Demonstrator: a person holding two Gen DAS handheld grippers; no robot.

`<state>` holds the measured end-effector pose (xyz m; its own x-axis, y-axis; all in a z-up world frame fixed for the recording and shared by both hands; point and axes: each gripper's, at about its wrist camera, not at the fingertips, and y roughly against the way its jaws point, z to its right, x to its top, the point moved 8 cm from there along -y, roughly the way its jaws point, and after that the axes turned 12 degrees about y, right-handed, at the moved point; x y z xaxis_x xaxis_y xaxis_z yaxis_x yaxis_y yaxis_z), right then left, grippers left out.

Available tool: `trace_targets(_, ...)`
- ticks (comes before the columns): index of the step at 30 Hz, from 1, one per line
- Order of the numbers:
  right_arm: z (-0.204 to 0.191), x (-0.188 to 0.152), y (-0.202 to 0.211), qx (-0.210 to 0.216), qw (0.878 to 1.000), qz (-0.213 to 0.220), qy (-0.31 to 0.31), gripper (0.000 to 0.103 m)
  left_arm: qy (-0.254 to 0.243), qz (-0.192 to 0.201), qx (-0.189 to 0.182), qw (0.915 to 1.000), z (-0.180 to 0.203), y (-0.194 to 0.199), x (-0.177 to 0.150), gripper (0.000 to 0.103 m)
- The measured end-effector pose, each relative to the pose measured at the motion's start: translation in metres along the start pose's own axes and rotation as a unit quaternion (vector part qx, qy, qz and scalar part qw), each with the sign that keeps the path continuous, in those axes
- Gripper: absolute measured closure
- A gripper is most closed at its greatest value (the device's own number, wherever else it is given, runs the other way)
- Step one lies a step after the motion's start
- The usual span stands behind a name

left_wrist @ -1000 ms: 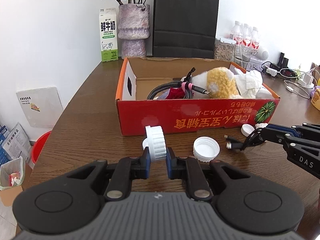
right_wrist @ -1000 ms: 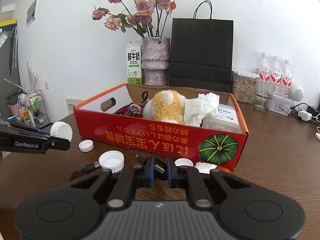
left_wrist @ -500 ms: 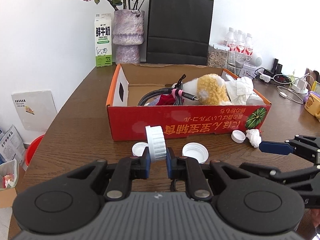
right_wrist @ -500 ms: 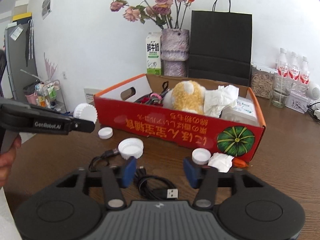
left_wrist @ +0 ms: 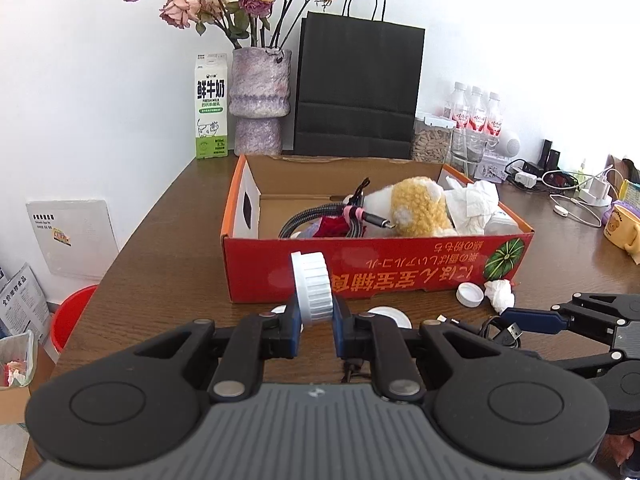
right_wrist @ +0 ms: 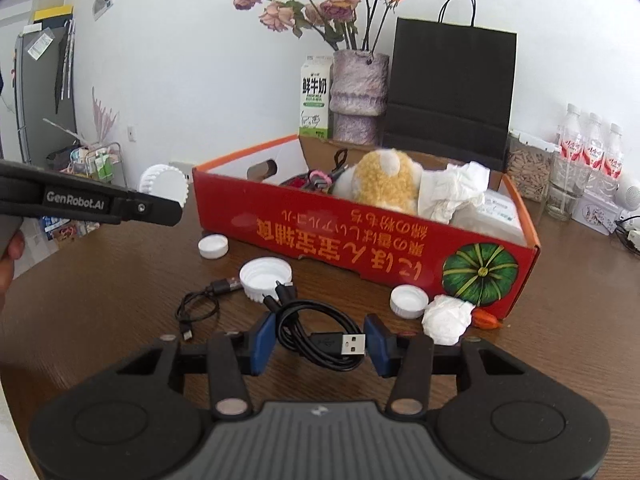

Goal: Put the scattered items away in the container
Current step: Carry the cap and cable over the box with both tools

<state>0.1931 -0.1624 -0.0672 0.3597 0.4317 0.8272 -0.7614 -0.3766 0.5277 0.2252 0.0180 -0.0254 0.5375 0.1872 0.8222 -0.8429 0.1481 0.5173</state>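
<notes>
Since a second ago: right gripper (right_wrist: 319, 343) let go of the black USB cable (right_wrist: 320, 334), jaws sprang wide, now closing again; the cable coil lies flat on the tabletop between the blue pads, USB plug pointing at the right-hand pad, no pad pressing on it as far as the frame shows. Both views have pulled back a bit from the red box (left_wrist: 376, 268). Left gripper (left_wrist: 315, 322) unchanged: clamped tight on a white ribbed cap (left_wrist: 313, 286), held on edge above the tabletop, in front of the box's near wall, toward its left end. Still loose on the tabletop along that near wall: small white cap (right_wrist: 213, 246) near the box's left corner, large open cap (right_wrist: 265, 274) touching the cable end, a thinner black cable (right_wrist: 200, 306) left of the coil, another small cap (right_wrist: 409, 300) and a crumpled tissue (right_wrist: 447, 319) by the pumpkin print at the right corner, something small and orange (right_wrist: 486, 319) tucked just beside the tissue. Box already holds a plush toy (right_wrist: 384, 182), tissue and cables.
</notes>
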Motion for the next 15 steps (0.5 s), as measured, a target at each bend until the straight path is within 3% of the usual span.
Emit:
trace_targets(8, 0.044, 0.069, 0.008, -0.053, 0.996, 0.077, -0.003, 0.056, 0.004, 0.041, -0.011, 0.9991, 0.021, -0.022, 0.049, 0.087)
trace_targets(15, 0.092, 0.112, -0.034, -0.103, 0.99, 0.095, -0.035, 0.056, 0.018, 0.055, 0.005, 0.9983, 0.032, -0.078, 0.088, 0.087)
